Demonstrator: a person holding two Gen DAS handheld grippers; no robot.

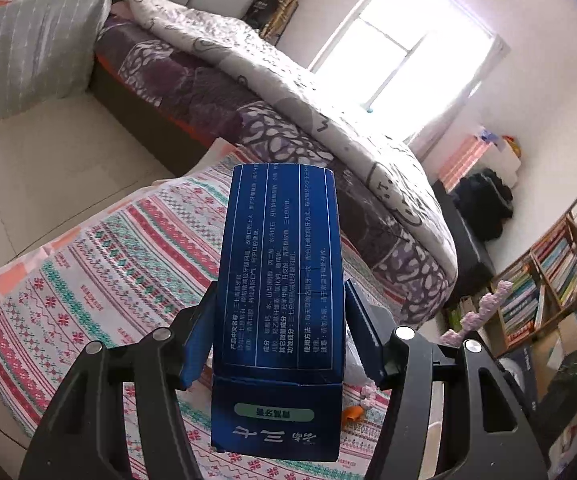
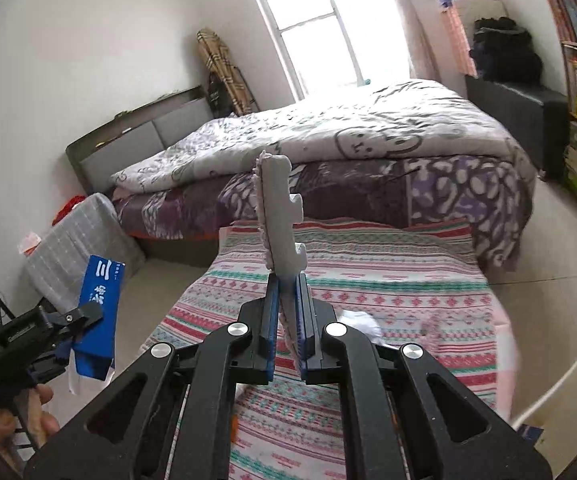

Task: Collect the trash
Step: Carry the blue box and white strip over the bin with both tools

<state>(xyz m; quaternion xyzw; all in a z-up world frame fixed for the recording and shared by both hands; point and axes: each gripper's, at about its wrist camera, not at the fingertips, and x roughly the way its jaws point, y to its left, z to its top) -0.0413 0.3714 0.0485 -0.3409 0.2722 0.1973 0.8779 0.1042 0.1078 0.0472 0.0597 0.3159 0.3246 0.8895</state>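
Blue box (image 1: 280,280) clamped in left tongs (image 1: 278,320) — perhaps overhanging patterned table (image 1: 88,280).

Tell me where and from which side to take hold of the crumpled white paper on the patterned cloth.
Grip the crumpled white paper across its raised middle, coming straight down from above: it lies loose on the patterned cloth with nothing beside it. Both claws look full, the left claw on the blue box, the right claw on the gray foam piece.

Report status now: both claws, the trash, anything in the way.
Left claw shut on blue carton. Right claw shut on grey foam piece. Both clear above striped cloth; nothing in the way.
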